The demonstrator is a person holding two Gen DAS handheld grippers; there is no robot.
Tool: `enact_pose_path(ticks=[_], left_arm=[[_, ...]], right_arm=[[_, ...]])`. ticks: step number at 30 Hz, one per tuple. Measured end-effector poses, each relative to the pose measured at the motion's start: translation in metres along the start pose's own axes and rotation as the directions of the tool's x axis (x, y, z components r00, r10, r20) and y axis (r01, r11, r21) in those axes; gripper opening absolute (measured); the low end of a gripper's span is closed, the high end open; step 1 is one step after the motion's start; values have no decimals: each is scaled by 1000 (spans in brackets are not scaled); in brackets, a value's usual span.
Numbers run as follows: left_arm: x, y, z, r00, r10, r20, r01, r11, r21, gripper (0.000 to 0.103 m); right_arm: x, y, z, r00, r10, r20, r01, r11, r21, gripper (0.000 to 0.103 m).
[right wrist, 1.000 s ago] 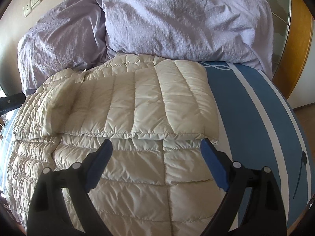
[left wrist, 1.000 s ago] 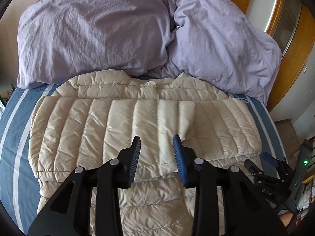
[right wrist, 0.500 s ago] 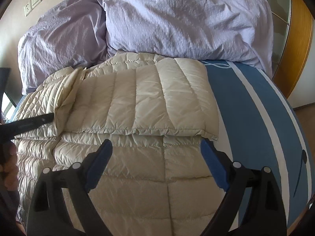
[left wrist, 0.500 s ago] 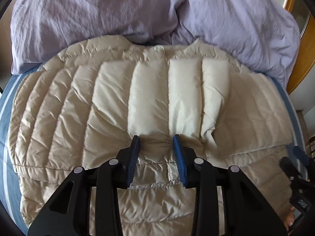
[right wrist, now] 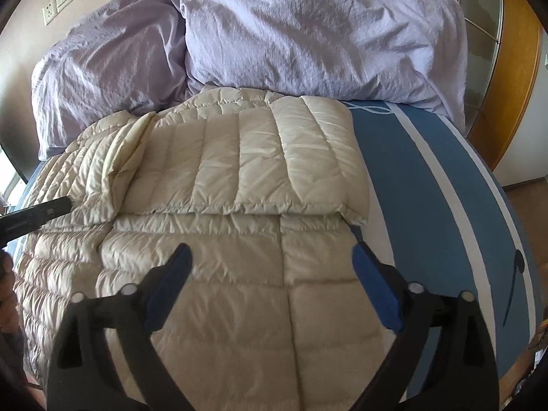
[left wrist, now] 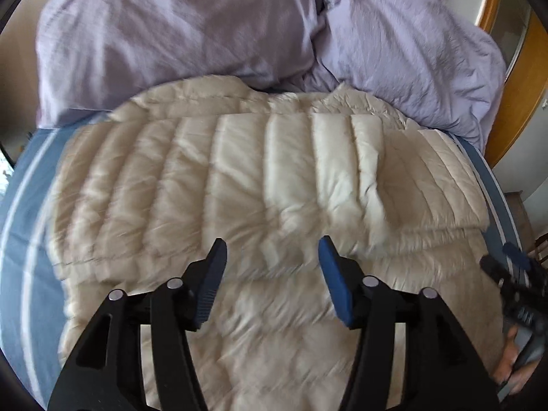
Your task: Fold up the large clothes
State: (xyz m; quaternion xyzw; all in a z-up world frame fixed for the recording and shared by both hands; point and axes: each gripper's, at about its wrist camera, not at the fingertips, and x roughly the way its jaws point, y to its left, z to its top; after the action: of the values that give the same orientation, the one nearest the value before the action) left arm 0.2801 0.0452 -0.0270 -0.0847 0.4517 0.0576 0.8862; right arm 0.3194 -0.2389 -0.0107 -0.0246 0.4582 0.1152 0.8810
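One cream down jacket [right wrist: 239, 178] on bed [right wrist: 428, 178]; two lilac pillows [left wrist: 178, 34] far. Left gripper [left wrist: 272, 257], right gripper [right wrist: 270, 267]: both spread wide, empty.

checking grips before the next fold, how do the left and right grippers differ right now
The left gripper is spread narrower than the right gripper. The left hangs over the jacket's folded edge; the right sits nearer the jacket's side by the blue sheet. Both are open and empty.

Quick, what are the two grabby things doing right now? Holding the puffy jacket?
Left hand-held gripper: open, holding nothing, above the cream puffer jacket.
Right hand-held gripper: open wide, empty, over the jacket.
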Motion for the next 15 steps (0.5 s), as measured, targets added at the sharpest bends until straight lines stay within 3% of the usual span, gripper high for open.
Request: enact_pose_path(ticks=[9,15], left_arm=[[-69,80,-84,996,87,22,-87,996,-11,67],[-93,121,-140,997,76,-1,-76,994,-80,67]], right_arm=[[-37,-15,-41,999,0,-50,-2,1000,-28,97],[-56,-47,-86,993,-19,-112,20,1000,7,97]])
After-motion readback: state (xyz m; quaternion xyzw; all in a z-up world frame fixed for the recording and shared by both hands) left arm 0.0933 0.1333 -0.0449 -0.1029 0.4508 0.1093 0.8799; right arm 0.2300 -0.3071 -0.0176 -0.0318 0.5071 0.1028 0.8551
